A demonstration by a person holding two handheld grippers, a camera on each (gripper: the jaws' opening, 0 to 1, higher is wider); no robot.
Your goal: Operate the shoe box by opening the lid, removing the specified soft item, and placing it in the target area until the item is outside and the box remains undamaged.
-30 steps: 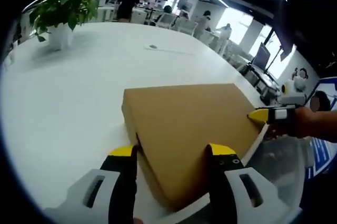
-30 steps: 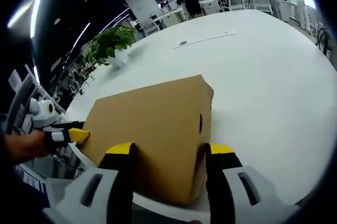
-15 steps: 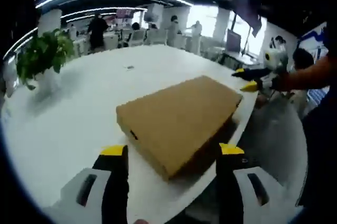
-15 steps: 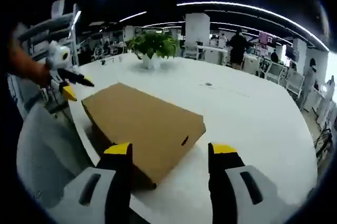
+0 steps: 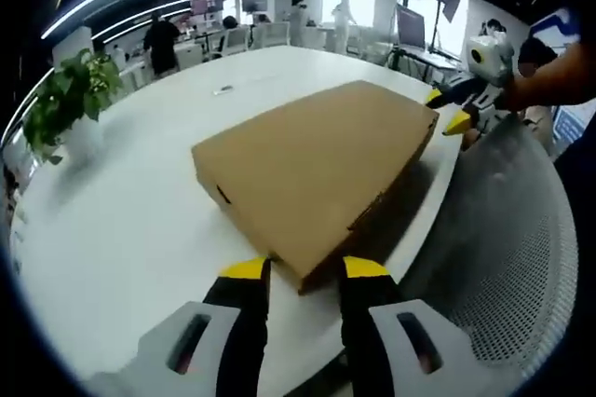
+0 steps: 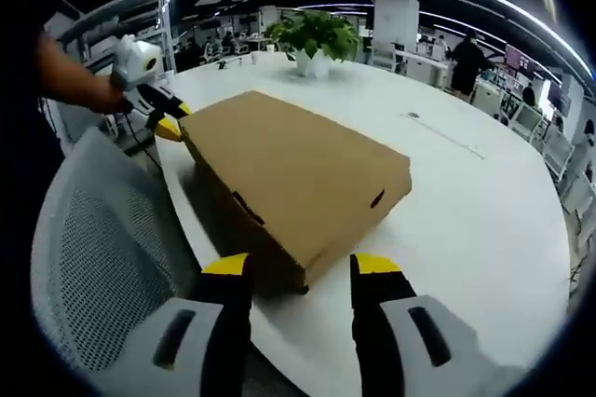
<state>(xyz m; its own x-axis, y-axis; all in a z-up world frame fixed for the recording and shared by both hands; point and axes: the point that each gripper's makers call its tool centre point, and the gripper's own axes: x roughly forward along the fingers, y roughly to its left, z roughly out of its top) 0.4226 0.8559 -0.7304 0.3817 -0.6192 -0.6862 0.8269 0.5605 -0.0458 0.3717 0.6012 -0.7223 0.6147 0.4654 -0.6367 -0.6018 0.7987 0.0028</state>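
Observation:
A closed brown cardboard shoe box (image 5: 317, 169) lies on the round white table (image 5: 121, 229) near its edge. My left gripper (image 5: 305, 271) is open, and the box's near corner sits between its yellow tips. At the box's far right corner a hand holds my right gripper (image 5: 452, 108). In the right gripper view the same shoe box (image 6: 298, 169) runs away from me. The right gripper (image 6: 300, 266) is open astride its near corner, and the left gripper (image 6: 158, 113) is at the far left corner. The lid is down, so the inside is hidden.
A grey mesh chair (image 5: 503, 257) stands against the table edge beside the box, also seen as the mesh chair (image 6: 102, 257). A potted plant (image 5: 65, 108) sits far back on the table. People and desks fill the room behind.
Both views swung and dropped closer to the box's front corners. The jaws of each gripper stand narrower than half a second ago. The box has stayed where it was, lid down.

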